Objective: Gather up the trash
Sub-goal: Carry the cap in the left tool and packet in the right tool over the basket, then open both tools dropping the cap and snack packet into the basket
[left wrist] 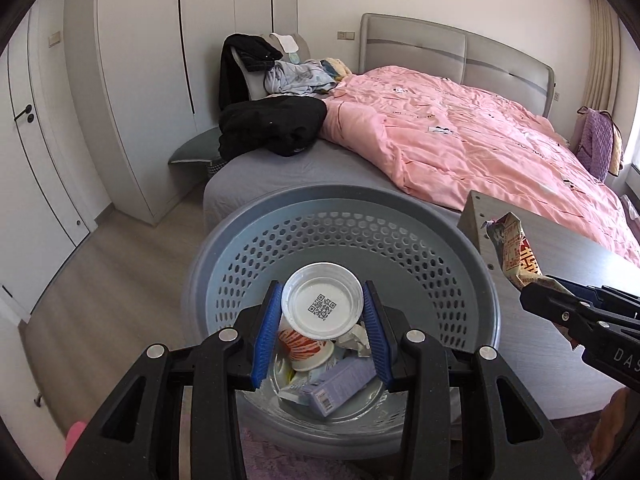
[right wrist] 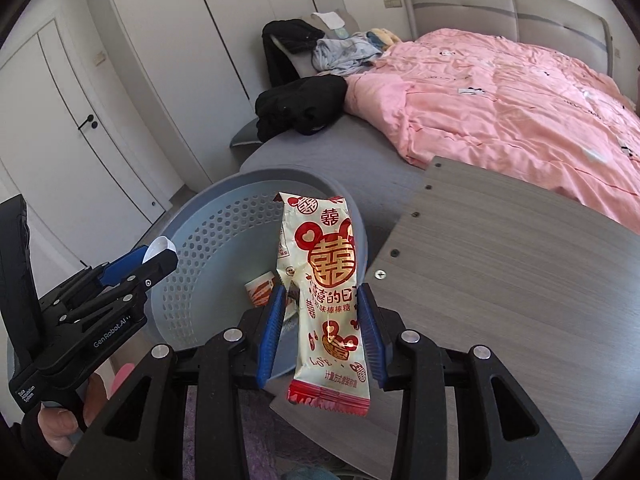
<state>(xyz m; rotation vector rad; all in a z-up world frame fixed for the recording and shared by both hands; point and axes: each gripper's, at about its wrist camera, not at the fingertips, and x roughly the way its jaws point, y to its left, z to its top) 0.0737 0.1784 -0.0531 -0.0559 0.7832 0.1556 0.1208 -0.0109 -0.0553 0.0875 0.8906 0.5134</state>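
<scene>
My left gripper (left wrist: 323, 286) is shut on a white paper cup (left wrist: 320, 300), whose base with a QR code faces the camera. It hangs over the round grey perforated basket (left wrist: 420, 248). Inside the basket lie another paper cup (left wrist: 304, 350), a purple box (left wrist: 340, 388) and crumpled tissue (left wrist: 356, 338). My right gripper (right wrist: 321, 290) is shut on a cream and red candy wrapper (right wrist: 328, 280), held upright above the basket's (right wrist: 208, 240) right rim, next to the table edge. The left wrist view shows the right gripper (left wrist: 536, 292) with the wrapper (left wrist: 516, 252) at the right.
A grey wood-grain table (right wrist: 500, 280) stands right of the basket. Behind is a bed with a pink quilt (right wrist: 500, 92) and black clothes (right wrist: 300, 104). White wardrobe doors (left wrist: 140, 80) line the left. A hand (right wrist: 60, 420) holds the left gripper (right wrist: 160, 256).
</scene>
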